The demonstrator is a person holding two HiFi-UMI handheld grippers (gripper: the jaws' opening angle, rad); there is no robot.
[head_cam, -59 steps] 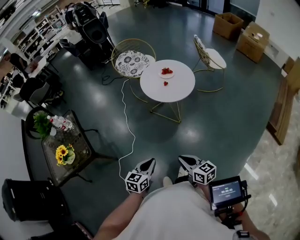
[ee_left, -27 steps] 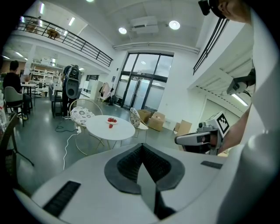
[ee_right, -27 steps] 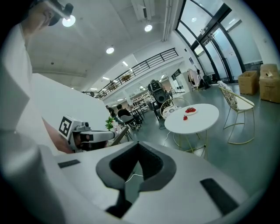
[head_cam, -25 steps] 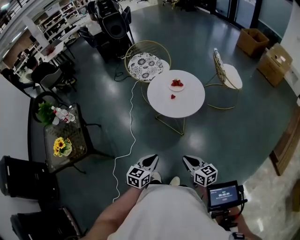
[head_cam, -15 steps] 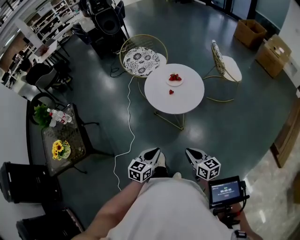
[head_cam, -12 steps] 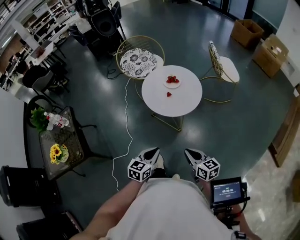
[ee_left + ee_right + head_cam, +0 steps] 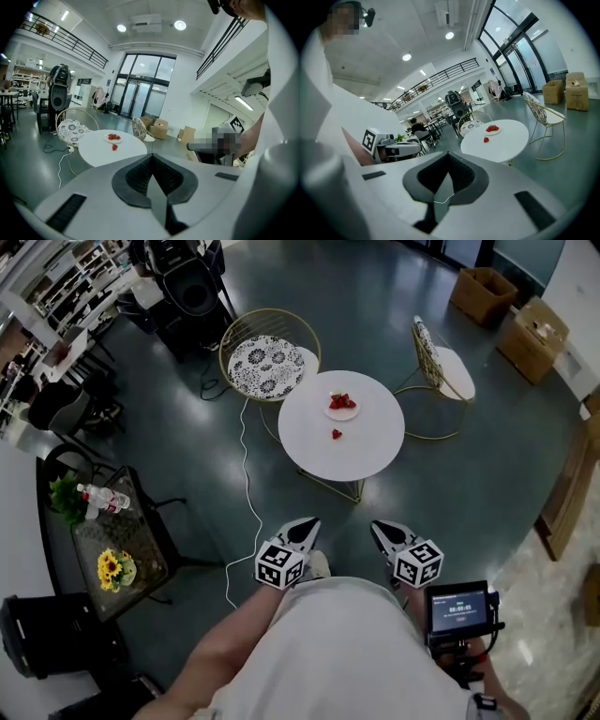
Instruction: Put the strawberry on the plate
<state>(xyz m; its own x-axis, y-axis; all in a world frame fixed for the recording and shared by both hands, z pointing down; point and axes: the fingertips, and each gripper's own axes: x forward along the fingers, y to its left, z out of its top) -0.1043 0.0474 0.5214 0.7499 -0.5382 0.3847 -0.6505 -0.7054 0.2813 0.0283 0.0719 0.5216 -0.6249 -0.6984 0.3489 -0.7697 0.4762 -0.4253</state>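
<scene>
A single loose strawberry (image 7: 336, 434) lies on the round white table (image 7: 367, 444), just in front of a small white plate (image 7: 341, 412) that holds several strawberries. Both are far ahead of me across the dark floor. My left gripper (image 7: 305, 524) and right gripper (image 7: 380, 528) are held close to my body, pointing at the table, both shut with nothing between the jaws. The left gripper view shows the strawberry (image 7: 114, 147) and plate (image 7: 113, 138) beyond the closed jaws. The right gripper view shows the same strawberry (image 7: 486, 139) and plate (image 7: 492, 129).
Two gold wire chairs (image 7: 269, 357) (image 7: 441, 362) stand behind the table. A white cable (image 7: 246, 484) runs across the floor on the left. A glass side table (image 7: 141, 521) with sunflowers stands at the left; cardboard boxes (image 7: 483, 292) at far right.
The table has drifted a little nearer and lower in the head view as I move toward it. Both grippers have stayed shut by my body.
</scene>
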